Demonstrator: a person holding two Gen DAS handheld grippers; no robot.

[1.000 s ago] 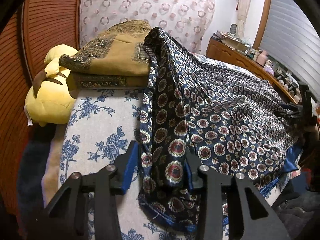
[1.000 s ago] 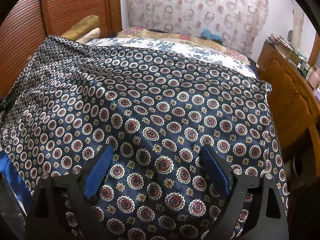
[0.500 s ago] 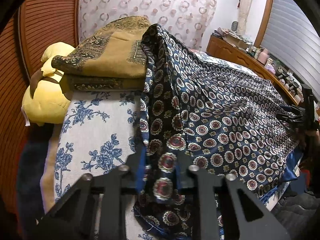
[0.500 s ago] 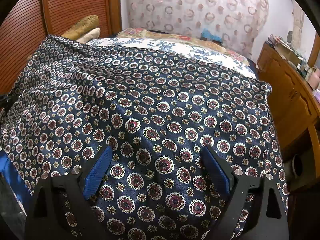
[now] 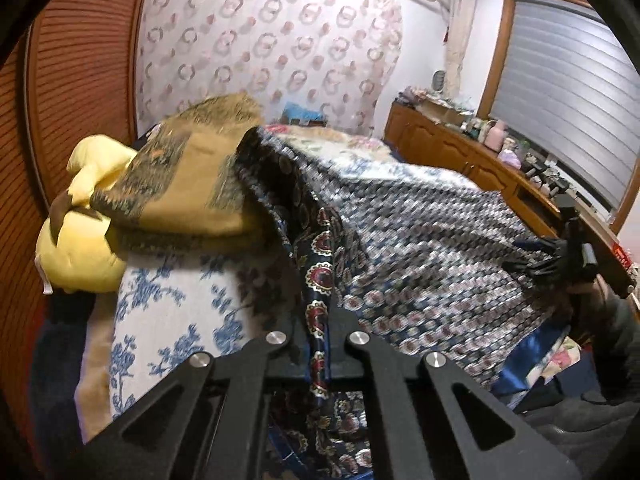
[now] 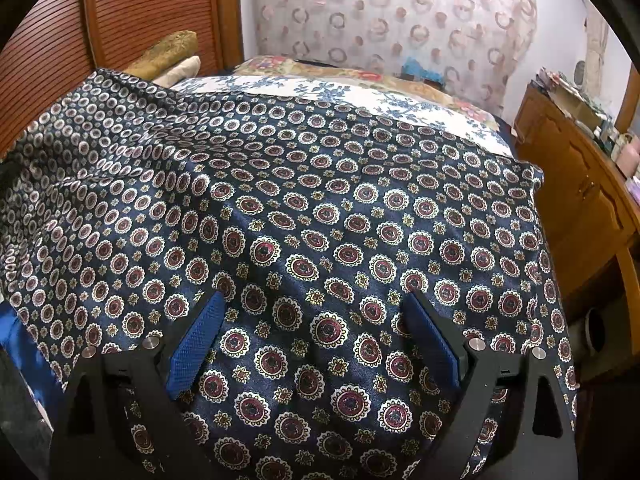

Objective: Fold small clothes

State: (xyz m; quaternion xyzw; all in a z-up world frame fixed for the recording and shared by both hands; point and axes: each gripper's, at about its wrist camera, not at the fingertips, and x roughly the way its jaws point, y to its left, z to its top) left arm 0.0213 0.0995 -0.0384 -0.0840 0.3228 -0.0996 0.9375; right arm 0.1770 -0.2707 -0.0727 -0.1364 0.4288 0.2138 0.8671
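A navy satin cloth (image 5: 420, 248) with red and white medallions is spread over the bed. My left gripper (image 5: 318, 320) is shut on its near left edge, and a bunched fold of it runs up between the two fingers, raised off the bed. This view is blurred by motion. In the right wrist view the same cloth (image 6: 320, 200) lies smooth, and my right gripper (image 6: 316, 320) stands open over its near part with only flat fabric between the blue pads (image 6: 200, 332). The right gripper (image 5: 556, 256) also shows at the cloth's far right corner in the left wrist view.
A folded ochre cloth (image 5: 192, 184) and a yellow plush toy (image 5: 80, 248) lie at the left. The white bedcover with blue flowers (image 5: 168, 304) is bare beside the navy cloth. A wooden cabinet (image 6: 580, 200) with clutter on top runs along the right. A slatted wooden door (image 6: 140, 12) stands behind.
The left jaws closed on the cloth's edge and rose with it, pulling the fold up. The right gripper stayed open in the same place.
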